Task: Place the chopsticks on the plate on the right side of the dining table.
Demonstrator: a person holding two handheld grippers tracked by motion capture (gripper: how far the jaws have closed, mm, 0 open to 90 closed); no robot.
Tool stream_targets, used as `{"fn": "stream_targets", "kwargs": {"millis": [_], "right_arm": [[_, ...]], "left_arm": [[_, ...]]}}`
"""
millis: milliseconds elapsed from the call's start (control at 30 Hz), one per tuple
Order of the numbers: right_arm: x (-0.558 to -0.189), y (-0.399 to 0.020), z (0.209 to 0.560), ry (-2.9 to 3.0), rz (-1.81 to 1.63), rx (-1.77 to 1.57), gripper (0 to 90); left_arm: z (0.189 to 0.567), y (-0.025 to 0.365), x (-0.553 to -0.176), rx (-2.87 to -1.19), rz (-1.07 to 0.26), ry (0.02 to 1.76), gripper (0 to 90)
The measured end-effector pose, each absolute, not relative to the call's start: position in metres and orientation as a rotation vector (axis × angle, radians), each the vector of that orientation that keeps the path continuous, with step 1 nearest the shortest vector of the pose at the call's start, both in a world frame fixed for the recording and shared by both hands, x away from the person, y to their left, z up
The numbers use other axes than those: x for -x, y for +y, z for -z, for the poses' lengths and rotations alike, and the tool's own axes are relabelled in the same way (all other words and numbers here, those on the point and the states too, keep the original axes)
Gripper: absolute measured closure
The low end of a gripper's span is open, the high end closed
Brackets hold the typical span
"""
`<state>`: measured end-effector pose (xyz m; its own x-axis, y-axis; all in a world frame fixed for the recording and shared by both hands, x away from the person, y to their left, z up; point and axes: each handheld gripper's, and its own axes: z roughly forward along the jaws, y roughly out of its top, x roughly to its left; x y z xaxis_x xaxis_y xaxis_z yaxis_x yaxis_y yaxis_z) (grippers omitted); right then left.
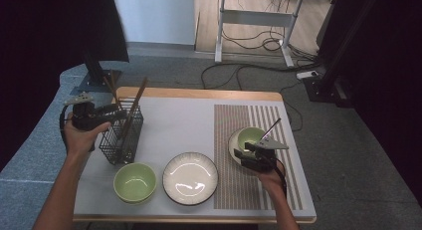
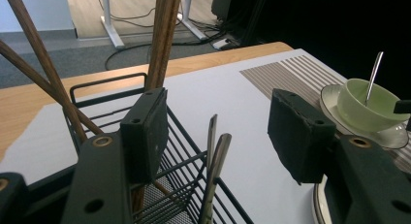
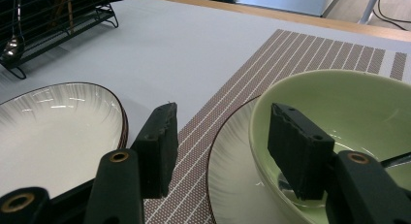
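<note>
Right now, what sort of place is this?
Probably a lab or office room staged as a dining setup: a table laid with a striped placemat and plate, a height-adjustable desk, and loose cables on grey carpet.

High cam looks fwd and down over the whole counter (image 1: 189,110). Left claw cam sits close by the wire rack (image 2: 160,156); right claw cam close at the green bowl (image 3: 349,103), which both share.

Grey carpet floor (image 1: 348,140); white desk frame (image 1: 259,16) behind; cables (image 1: 249,41) underneath.
</note>
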<state>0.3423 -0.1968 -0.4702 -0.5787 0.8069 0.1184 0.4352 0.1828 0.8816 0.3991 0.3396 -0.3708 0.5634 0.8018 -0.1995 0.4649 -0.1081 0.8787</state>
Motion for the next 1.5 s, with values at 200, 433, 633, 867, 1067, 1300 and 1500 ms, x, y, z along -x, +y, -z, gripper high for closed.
{"fn": "stream_targets", "kwargs": {"millis": [200,433,633,867,1067,1300,1500], "right_arm": [[-0.341,-0.197,0.47,2.083,-1.361,-1.175,44.4],[-0.338,-0.201,0.47,2.076,-1.35,-1.179,44.4],[-0.336,-0.205,0.469,2.064,-1.344,-1.19,44.4],[-0.334,-0.208,0.469,2.056,-1.344,-1.192,44.4],[-0.334,-0.21,0.469,2.049,-1.342,-1.201,44.4],[-0.332,-0.216,0.466,2.029,-1.351,-1.213,44.4],[-0.332,-0.217,0.466,2.029,-1.351,-1.211,44.4]], "left_arm": [[0.371,0.345,-0.407,-1.747,-0.41,1.072,40.3],[0.377,0.348,-0.415,-1.747,-0.402,1.081,40.6],[0.38,0.348,-0.42,-1.746,-0.405,1.085,40.9],[0.378,0.349,-0.427,-1.752,-0.418,1.089,41.1],[0.376,0.354,-0.431,-1.74,-0.409,1.09,41.1],[0.376,0.357,-0.437,-1.745,-0.412,1.099,41.5],[0.375,0.364,-0.439,-1.729,-0.403,1.1,42.8]]}}
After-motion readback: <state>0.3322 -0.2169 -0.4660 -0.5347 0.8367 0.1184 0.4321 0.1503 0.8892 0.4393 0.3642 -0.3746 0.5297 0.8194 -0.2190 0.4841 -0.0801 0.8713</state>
